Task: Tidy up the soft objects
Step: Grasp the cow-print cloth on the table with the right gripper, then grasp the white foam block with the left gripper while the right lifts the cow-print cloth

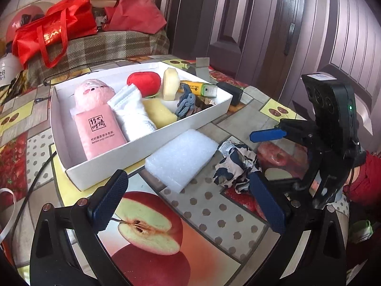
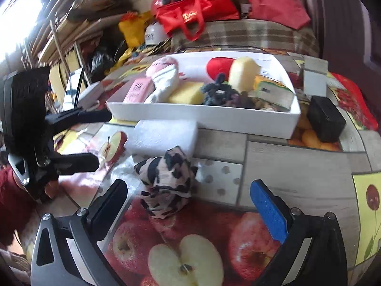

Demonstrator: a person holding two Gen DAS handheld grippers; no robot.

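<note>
A white box (image 1: 142, 146) (image 2: 214, 119) on the fruit-print table holds a pink plush (image 1: 92, 95), a pink tissue pack (image 1: 100, 133), a white folded cloth (image 1: 133, 114), a red plush (image 1: 144, 82), yellow sponges (image 1: 159, 114) and a blue-grey braided piece (image 1: 187, 103). In front of it lie a white foam block (image 1: 181, 159) (image 2: 164, 135) and a crumpled black-and-white cloth (image 1: 238, 169) (image 2: 166, 178). My left gripper (image 1: 188, 202) (image 2: 95, 140) is open, short of the foam. My right gripper (image 2: 188, 207) (image 1: 264, 157) is open, with the cloth just ahead between its fingers.
A black box (image 1: 232, 93) (image 2: 325, 121) sits by the white box's right end. Red bags (image 1: 52, 33) lie on a checked sofa (image 1: 107, 47) behind the table. A black cable (image 1: 35, 178) runs along the table's left side. A dark door (image 1: 262, 23) stands at the right.
</note>
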